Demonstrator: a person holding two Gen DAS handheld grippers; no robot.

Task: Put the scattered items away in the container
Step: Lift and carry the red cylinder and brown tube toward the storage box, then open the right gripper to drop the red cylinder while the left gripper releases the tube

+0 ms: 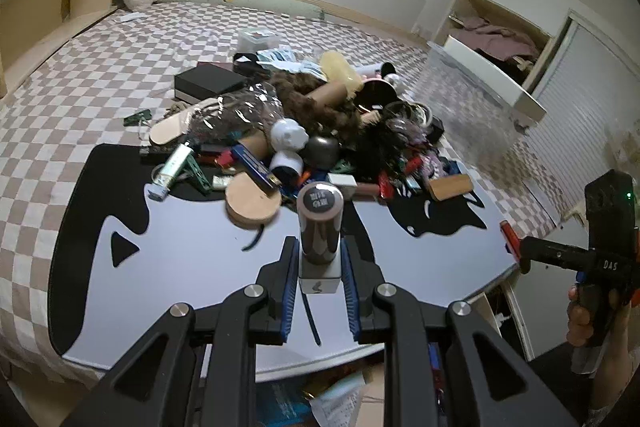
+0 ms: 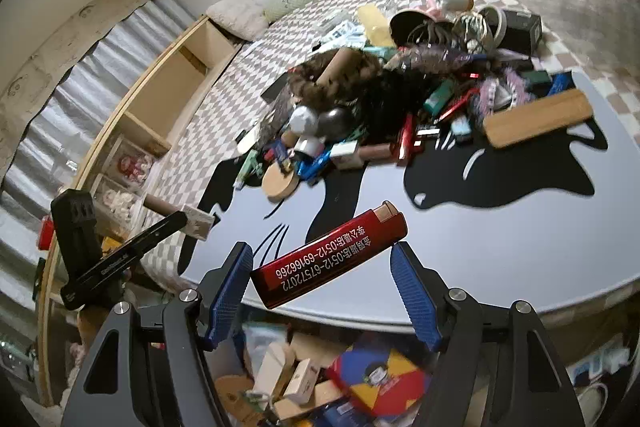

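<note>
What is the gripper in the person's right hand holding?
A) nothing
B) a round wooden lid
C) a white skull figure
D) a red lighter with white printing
D: the right gripper has the red lighter spanning its blue pads, above the table edge.

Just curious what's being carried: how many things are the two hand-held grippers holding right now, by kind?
Red lighter: 1
Dark cylinder on a white base: 1
Total: 2
</note>
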